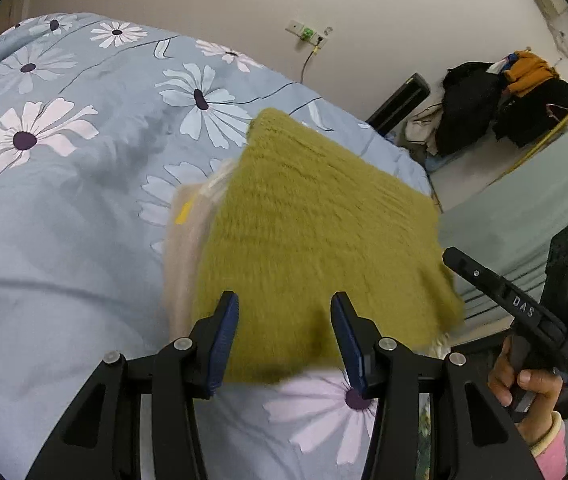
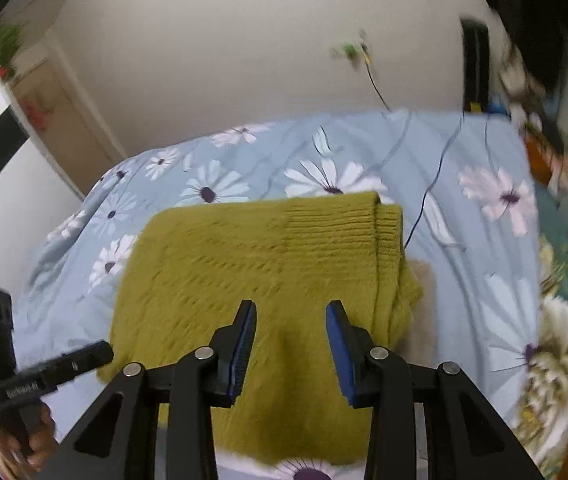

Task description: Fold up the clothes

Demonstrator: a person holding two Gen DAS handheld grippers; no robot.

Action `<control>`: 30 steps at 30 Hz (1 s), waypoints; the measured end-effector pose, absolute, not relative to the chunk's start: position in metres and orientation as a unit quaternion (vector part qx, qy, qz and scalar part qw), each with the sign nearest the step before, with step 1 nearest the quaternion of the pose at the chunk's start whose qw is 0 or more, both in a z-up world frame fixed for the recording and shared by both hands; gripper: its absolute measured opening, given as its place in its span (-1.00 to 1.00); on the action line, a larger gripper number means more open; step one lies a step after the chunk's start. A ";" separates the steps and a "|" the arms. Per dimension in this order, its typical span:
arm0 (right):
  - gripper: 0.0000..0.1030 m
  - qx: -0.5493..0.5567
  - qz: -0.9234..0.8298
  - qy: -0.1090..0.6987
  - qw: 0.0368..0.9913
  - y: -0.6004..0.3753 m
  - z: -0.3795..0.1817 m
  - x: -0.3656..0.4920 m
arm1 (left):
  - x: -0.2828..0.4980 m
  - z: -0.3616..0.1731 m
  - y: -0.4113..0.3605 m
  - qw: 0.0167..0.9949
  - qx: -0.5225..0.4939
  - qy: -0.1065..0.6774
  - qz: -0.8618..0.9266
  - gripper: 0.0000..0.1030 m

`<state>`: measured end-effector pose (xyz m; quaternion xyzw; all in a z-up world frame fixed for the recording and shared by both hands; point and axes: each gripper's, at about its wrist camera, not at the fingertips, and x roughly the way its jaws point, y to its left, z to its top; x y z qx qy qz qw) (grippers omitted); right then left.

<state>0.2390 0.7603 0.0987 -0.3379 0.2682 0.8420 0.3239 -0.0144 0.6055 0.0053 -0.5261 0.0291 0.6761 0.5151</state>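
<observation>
Room: plain pale wall behind a bed; a wall socket with a cable hanging from it sits above the far edge of the bed.
Bed: covered by a blue-grey duvet printed with white and pink daisies; it carries the garments.
Beige garment: a pale folded piece lies flat on the duvet under the left edge of the sweater, only a strip of it showing.
Sweater: an olive-green knitted sweater lies folded into a rough rectangle on top of the beige garment, near the front edge of the bed; in the right wrist view its ribbed hem is doubled over at the far right corner.
Left gripper: left gripper hovers over the near edge of the sweater, fingers apart, nothing between them.
Right gripper: right gripper hovers over the near part of the sweater, fingers apart, holding nothing; in the left wrist view it shows at the right, gripped by a hand in a pink cuff.
Background right: a heap of dark and orange clothes lies past the bed.
</observation>
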 end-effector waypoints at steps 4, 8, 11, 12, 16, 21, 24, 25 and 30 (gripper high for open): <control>-0.07 -0.330 0.863 0.231 0.307 0.721 0.109 0.253 | -0.001 0.002 0.582 0.509 -0.530 0.018 0.678 -0.04; -0.03 -0.326 0.864 0.252 0.289 0.696 0.093 0.264 | 0.010 -0.017 0.565 0.489 -0.544 0.000 0.682 -0.04; -0.03 -0.327 0.859 0.271 0.285 0.682 0.073 0.268 | 0.022 -0.035 0.560 0.475 -0.553 -0.005 0.684 -0.04; -0.03 -0.329 0.857 0.277 0.285 0.678 0.064 0.270 | 0.026 -0.040 0.559 0.472 -0.555 -0.007 0.686 -0.04; -0.03 -0.333 0.843 0.302 0.296 0.667 0.030 0.277 | 0.044 -0.059 0.559 0.454 -0.553 -0.011 0.699 -0.04; -0.03 -0.335 0.830 0.305 0.326 0.659 0.004 0.286 | 0.055 -0.081 0.568 0.410 -0.549 -0.001 0.728 -0.04; -0.03 -0.326 0.823 0.313 0.344 0.658 -0.007 0.293 | 0.062 -0.087 0.571 0.394 -0.520 0.021 0.757 -0.04; -0.03 -0.322 0.821 0.314 0.351 0.657 -0.010 0.294 | 0.065 -0.088 0.572 0.392 -0.507 0.031 0.768 -0.04; 0.09 -0.309 0.826 0.299 0.363 0.652 -0.018 0.293 | 0.072 -0.088 0.576 0.390 -0.469 0.051 0.791 -0.03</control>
